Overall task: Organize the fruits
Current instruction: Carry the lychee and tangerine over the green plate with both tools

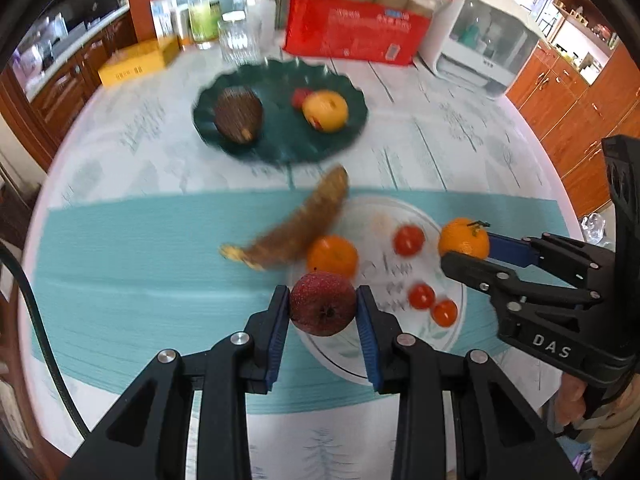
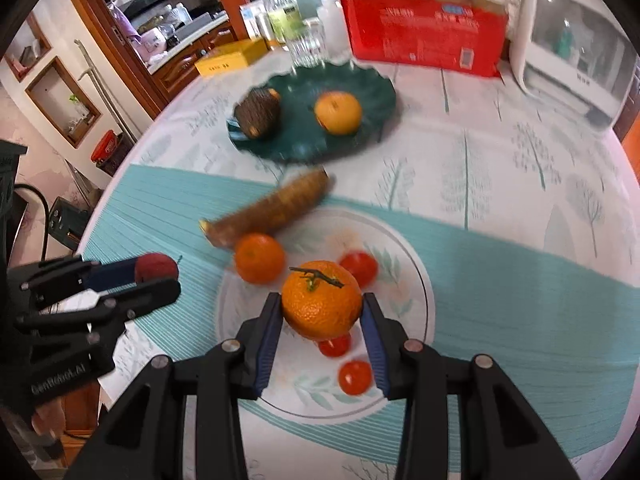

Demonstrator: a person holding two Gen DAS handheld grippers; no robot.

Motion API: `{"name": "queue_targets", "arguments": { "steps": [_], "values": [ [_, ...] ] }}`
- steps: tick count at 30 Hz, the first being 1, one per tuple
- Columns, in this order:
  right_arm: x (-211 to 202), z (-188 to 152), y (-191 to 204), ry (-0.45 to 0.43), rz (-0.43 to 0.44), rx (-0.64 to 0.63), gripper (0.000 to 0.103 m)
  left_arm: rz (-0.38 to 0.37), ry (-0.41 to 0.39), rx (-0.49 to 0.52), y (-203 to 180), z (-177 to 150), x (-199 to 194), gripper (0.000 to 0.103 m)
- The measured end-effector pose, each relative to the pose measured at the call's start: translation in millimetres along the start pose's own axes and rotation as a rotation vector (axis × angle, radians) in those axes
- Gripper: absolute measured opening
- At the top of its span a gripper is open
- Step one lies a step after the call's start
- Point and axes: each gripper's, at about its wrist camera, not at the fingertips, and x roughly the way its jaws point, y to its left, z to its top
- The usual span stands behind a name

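The left gripper [image 1: 323, 309] pinches a dark red fruit [image 1: 322, 305] above the near edge of the white plate [image 1: 456, 304]; the right gripper [image 2: 322, 312] clamps a stemmed orange [image 2: 321, 300] over that plate's middle. Only the left view shows a small red piece [image 1: 298, 98] beside the yellow fruit [image 1: 325, 111] on the green plate [image 1: 280, 136]. The right view shows a blue-edged item [image 2: 235, 124] tucked by the brown fruit [image 2: 257, 112], too blurred to identify. A brown banana [image 2: 268, 210] lies between the plates.

Motion blur smears the brown banana [image 1: 304, 224] and the dark green plate [image 1: 280, 148]. A small red fruit [image 1: 299, 98] sits half hidden behind the yellow fruit [image 1: 325, 110]. Red box [image 1: 352, 34] print is unreadable.
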Motion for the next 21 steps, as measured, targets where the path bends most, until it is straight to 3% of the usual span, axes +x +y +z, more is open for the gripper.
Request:
{"name": "queue_targets", "arguments": {
  "steps": [10, 21],
  "values": [
    [-39.8, 71.8, 24.5, -0.074, -0.035, -0.048, 0.04, 0.109, -0.114, 0.105, 40.3, 69.6, -60.1, 0.032],
    [-61.9, 165.4, 23.7, -0.136, -0.127, -0.073, 0.04, 0.148, -0.202, 0.193, 55.2, 155.6, -91.7, 0.032]
  ]
}}
